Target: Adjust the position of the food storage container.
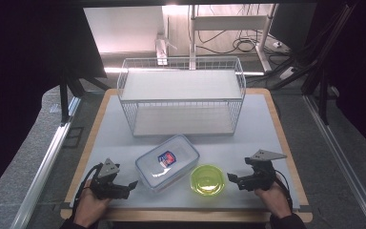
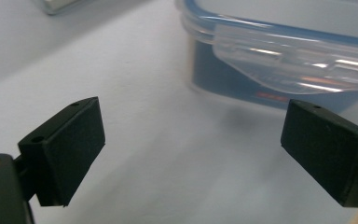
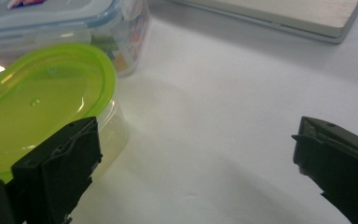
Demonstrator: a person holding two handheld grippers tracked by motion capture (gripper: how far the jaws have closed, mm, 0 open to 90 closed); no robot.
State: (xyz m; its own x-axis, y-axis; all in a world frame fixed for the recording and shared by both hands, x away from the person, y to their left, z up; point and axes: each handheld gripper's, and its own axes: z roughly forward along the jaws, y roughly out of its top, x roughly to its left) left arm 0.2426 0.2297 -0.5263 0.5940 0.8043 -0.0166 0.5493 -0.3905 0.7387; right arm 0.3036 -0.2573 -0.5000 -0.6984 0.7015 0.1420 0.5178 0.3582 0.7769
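Note:
A clear rectangular food box [image 1: 167, 161] with a blue-sealed clip lid and a label lies near the table's front. Its side latch [image 2: 289, 65] shows close up in the left gripper view. Just right of it sits a round clear tub with a lime green lid [image 1: 208, 179], which also appears as the green-lidded tub [image 3: 42, 102] in the right gripper view. My left gripper [image 1: 132, 184] rests low at the front left, open, pointing at the box's near end with nothing between its jaws. My right gripper [image 1: 232, 178] is open too, just right of the green tub, its jaws empty.
A white wire basket rack [image 1: 181, 98] with a flat shelf stands at the back middle of the white table mat [image 1: 262, 138]. The wooden table edge [image 1: 286, 143] borders the mat. Cables and metal frame legs lie on the floor beyond.

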